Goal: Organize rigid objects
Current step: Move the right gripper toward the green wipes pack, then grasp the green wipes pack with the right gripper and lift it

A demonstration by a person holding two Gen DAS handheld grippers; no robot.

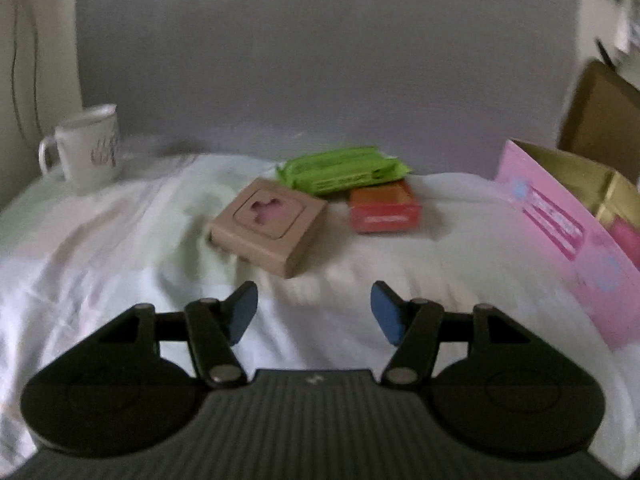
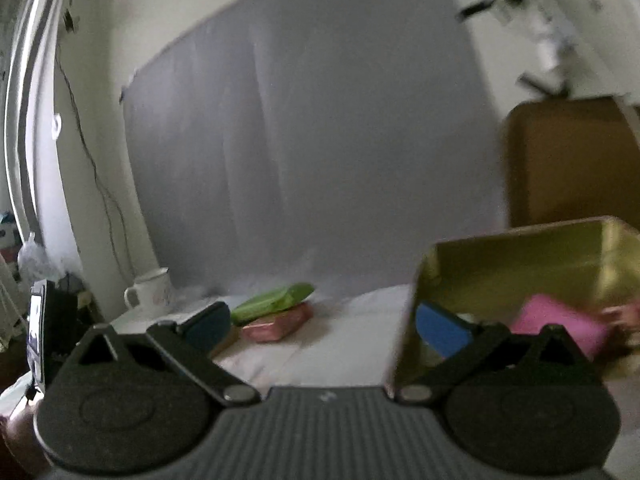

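Between the blue pads of the left gripper (image 1: 314, 312) nothing is held; its jaws stand partly open above the white cloth-covered surface (image 1: 120, 260), aimed at the flat tan cardboard box with a pink cut-out window (image 1: 268, 226) just ahead, likely the next pick. Beyond it a green soft packet (image 1: 344, 168) lies partly on a red-orange carton (image 1: 384, 208). To the right stands the pink storage box with gold lining (image 1: 568, 240), probably the collecting place. The right gripper (image 2: 324, 328) is spread wide and empty beside that box's gold wall, a pink item (image 2: 556, 324) lying inside. A white mug (image 1: 88, 148) sits far left.
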